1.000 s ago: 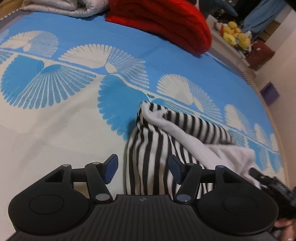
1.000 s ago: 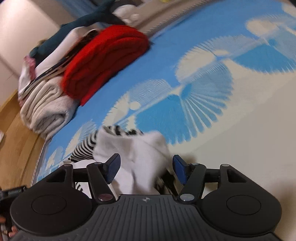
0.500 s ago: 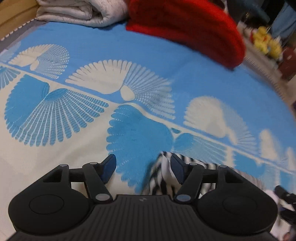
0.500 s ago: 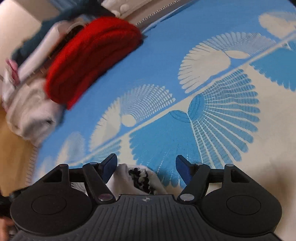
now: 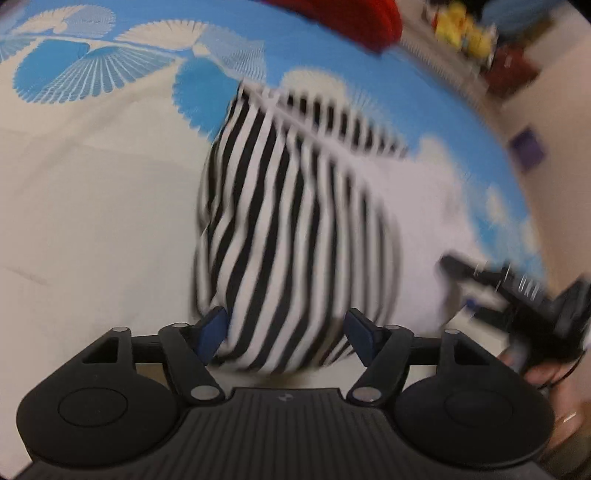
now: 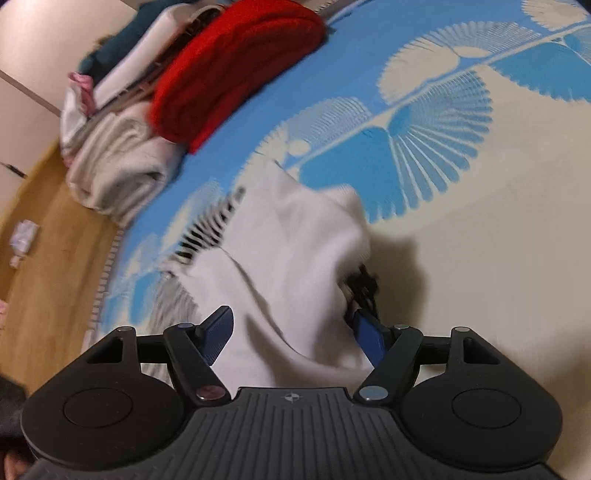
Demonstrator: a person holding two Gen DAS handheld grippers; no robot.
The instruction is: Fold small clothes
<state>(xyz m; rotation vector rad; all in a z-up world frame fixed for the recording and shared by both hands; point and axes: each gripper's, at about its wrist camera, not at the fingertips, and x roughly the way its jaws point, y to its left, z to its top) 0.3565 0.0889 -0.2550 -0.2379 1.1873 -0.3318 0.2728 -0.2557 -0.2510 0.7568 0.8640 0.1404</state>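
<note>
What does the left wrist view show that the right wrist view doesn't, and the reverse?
Only left wrist: the garment's striped face, yellow toys, the right claw at the white part.
Only right wrist: folded pale blankets, wood floor, the garment's white side.
Both: the same garment, red blanket, blue fan-print cover, open claws; left claw.

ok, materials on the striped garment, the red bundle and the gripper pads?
Striped garment: soft knit, probably cotton jersey, matte; it drapes and bunches, with a plain white inner face showing in the right wrist view. Red bundle: thick fuzzy knit or fleece, going by its ribbed folds; blur leaves it open. Gripper pads: blue, looks like rubber or soft plastic, matte, on black plastic fingers.
</note>
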